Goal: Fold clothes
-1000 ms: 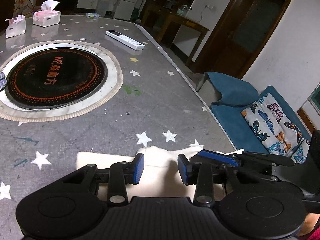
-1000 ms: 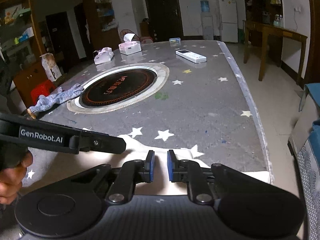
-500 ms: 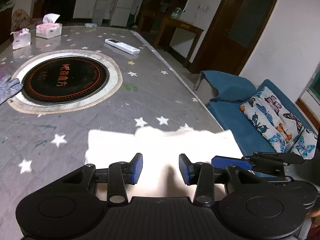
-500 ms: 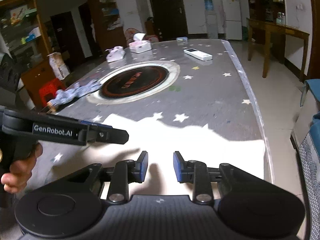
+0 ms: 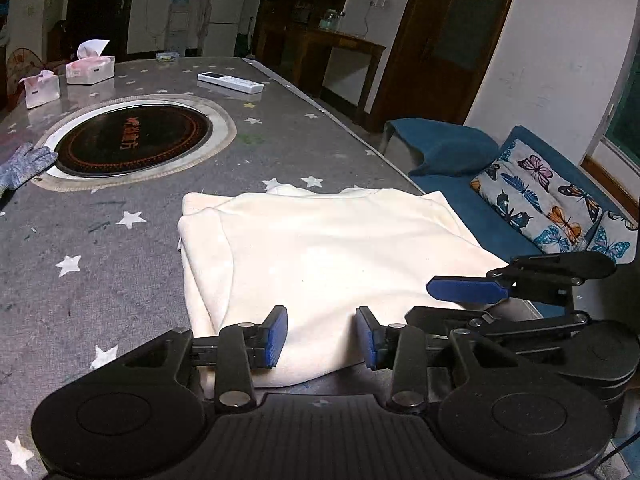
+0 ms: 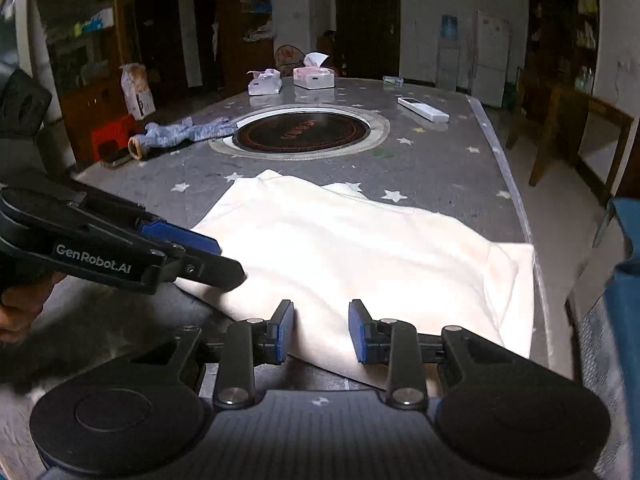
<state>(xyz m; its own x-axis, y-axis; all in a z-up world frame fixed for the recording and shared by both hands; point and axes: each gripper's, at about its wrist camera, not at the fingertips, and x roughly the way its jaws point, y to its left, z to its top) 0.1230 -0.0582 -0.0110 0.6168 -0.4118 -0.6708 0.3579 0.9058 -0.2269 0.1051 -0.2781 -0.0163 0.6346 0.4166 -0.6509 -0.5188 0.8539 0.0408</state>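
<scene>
A cream garment (image 5: 320,248) lies folded into a rough rectangle on the grey star-patterned table (image 5: 120,272), close to its near right edge. In the left wrist view my left gripper (image 5: 322,336) hovers open above the garment's near edge, holding nothing. The right gripper's blue-tipped fingers (image 5: 468,290) show at the right of that view. In the right wrist view the same garment (image 6: 360,248) fills the middle, and my right gripper (image 6: 320,332) stands open over its near edge. The left gripper (image 6: 180,240) reaches in from the left, held by a hand (image 6: 20,312).
A round black hotplate (image 5: 132,140) is set in the table's middle. Beyond it are two tissue boxes (image 5: 90,68) and a white remote (image 5: 230,80). A grey-blue glove (image 6: 188,130) lies at the left. A blue sofa with a butterfly cushion (image 5: 552,208) stands right of the table.
Both grippers pulled back and up from the garment, so more of it shows. The right gripper's jaws widened from nearly shut to open. The garment now lies flat and released.
</scene>
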